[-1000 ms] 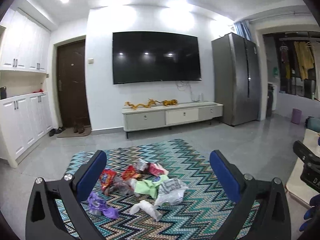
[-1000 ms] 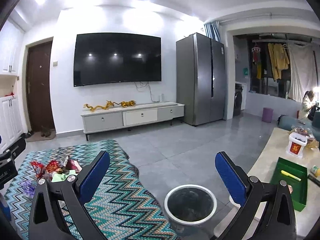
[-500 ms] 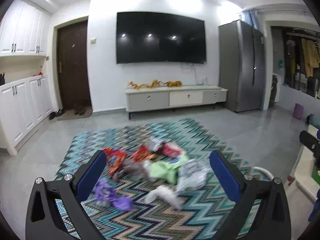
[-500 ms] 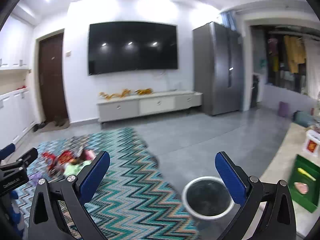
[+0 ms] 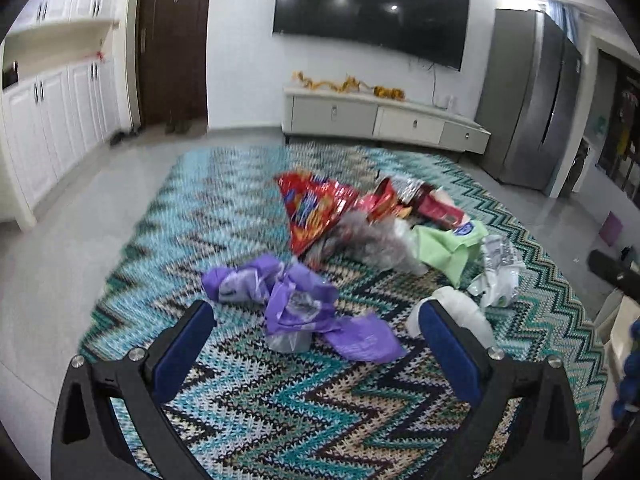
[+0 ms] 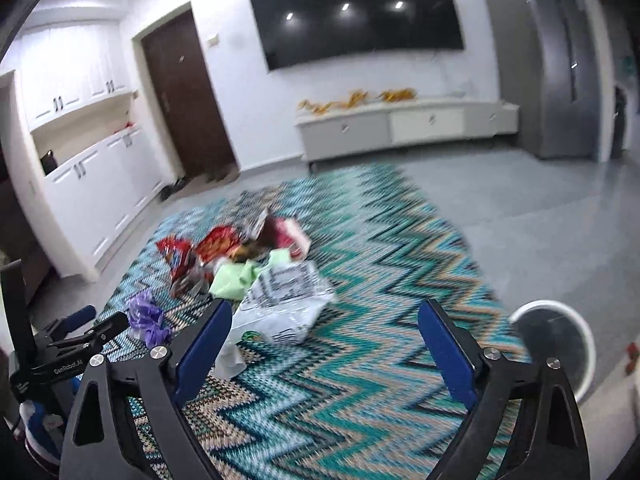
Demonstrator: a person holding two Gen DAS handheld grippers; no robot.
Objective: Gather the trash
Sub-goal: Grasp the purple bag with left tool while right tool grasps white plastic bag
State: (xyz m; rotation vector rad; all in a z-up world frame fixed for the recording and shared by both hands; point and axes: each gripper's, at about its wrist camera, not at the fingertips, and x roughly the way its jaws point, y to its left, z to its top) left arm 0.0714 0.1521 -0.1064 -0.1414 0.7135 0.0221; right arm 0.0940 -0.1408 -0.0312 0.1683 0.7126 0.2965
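— Trash everywhere on that zigzag rug. Can you make out what's in the heap?

— Mostly wrappers. Nearest the left gripper lies a crumpled purple bag, with a bit of clear plastic under it. Behind it sits a red snack bag, then a grey crinkled film, a light green wrapper and a white printed bag off to the right.

— Is the left one holding anything?

— No. Its blue fingers are spread wide and empty, tilted down toward the purple bag, which sits between them in that camera's view but clear of both pads. A white crumpled piece pokes out just behind the right-hand finger.

— And the right gripper?

— Also apart, though its jaws are closing a little. Nothing is pinched between them; only rug shows in the gap. The white printed bag lies just beyond its left finger, and a small white wad sits right beside that finger.

— Where would it all go?

— A round white bin stands on the grey floor at the rug's edge, off to the right gripper's right side, well apart from the pile.
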